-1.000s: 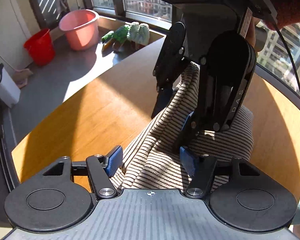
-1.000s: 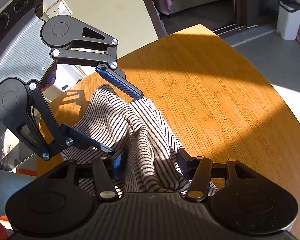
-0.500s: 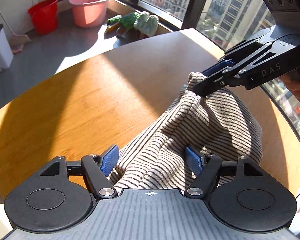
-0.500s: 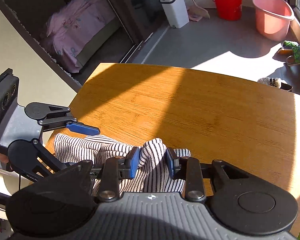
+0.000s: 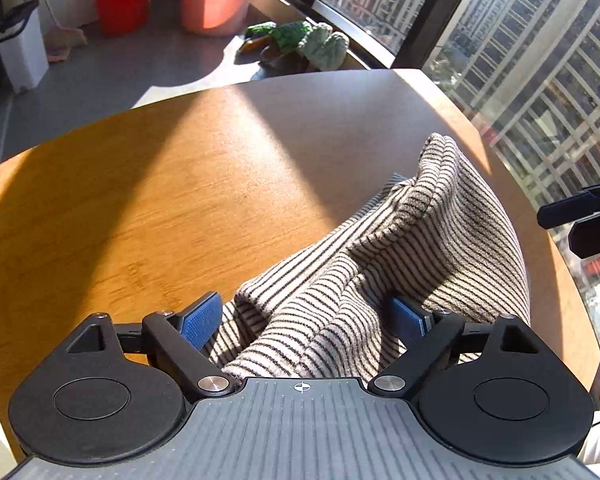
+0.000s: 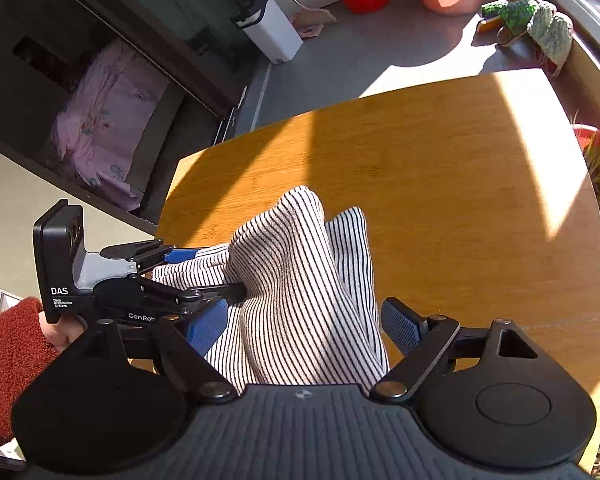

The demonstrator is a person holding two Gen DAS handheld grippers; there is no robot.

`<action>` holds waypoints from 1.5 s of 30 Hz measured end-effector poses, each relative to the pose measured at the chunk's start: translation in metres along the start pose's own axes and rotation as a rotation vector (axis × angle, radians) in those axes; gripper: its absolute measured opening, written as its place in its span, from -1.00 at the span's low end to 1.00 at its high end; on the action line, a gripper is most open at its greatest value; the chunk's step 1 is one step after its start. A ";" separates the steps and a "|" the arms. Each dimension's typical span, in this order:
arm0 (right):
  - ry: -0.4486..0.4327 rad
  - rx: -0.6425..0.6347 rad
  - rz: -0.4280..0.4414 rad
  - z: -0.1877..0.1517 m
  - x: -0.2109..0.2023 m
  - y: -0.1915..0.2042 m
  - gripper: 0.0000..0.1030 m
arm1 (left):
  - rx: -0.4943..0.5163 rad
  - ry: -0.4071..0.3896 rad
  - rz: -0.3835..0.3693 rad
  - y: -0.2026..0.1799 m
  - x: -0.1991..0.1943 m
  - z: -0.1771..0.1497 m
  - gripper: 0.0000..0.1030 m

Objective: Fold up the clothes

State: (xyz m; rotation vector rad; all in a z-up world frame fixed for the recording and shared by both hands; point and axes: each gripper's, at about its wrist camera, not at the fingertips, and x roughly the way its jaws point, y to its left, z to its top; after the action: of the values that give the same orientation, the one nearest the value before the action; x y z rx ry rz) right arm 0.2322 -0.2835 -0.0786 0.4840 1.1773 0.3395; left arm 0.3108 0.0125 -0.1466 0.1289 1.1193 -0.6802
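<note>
The striped garment [image 5: 400,264] lies bunched at the lower centre of both frames on the wooden tabletop [image 5: 180,200], cloth heaped between the wide-spread fingers of the left gripper [image 5: 308,320] and right gripper [image 6: 304,324], neither visibly clamping it

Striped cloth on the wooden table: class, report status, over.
Left gripper open, right gripper open, both astride fabric. Striped knitted garment bunched, unfolded, on round wooden table. Nothing obstructing.

Hard sunlight from the windows [image 5: 540,60] bands the table [image 5: 140,200] with shadow; fisheye edges bend.
</note>
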 end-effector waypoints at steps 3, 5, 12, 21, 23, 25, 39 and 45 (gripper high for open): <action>0.068 0.191 0.028 -0.037 0.003 -0.014 0.45 | -0.019 -0.005 0.003 0.000 -0.003 -0.003 0.80; 0.080 0.246 0.005 -0.046 0.018 -0.018 0.10 | -0.030 -0.006 -0.001 0.000 -0.005 -0.006 0.79; 0.033 0.064 -0.078 -0.012 0.047 -0.003 -0.16 | -0.109 -0.002 0.000 -0.005 -0.014 -0.019 0.65; -0.078 -0.284 -0.236 0.066 0.072 0.018 -0.10 | -0.208 0.016 -0.165 -0.045 -0.009 -0.034 0.68; -0.093 -0.358 -0.265 0.076 0.076 0.026 -0.04 | -0.178 0.037 -0.222 -0.061 -0.006 -0.038 0.55; -0.088 -0.431 -0.277 0.081 0.076 0.033 0.00 | -0.183 0.036 -0.241 -0.063 -0.013 -0.042 0.45; -0.122 -0.713 -0.080 -0.026 0.026 0.103 0.92 | -0.519 -0.058 0.053 0.027 -0.044 -0.036 -0.26; -0.110 -1.110 -0.255 -0.085 0.068 0.110 0.69 | -0.501 -0.066 0.024 0.020 -0.037 -0.032 -0.27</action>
State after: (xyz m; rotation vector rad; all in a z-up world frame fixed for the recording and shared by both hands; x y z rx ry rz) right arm 0.1759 -0.1403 -0.1003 -0.6022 0.7700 0.6638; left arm 0.2872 0.0588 -0.1338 -0.3055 1.1904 -0.3637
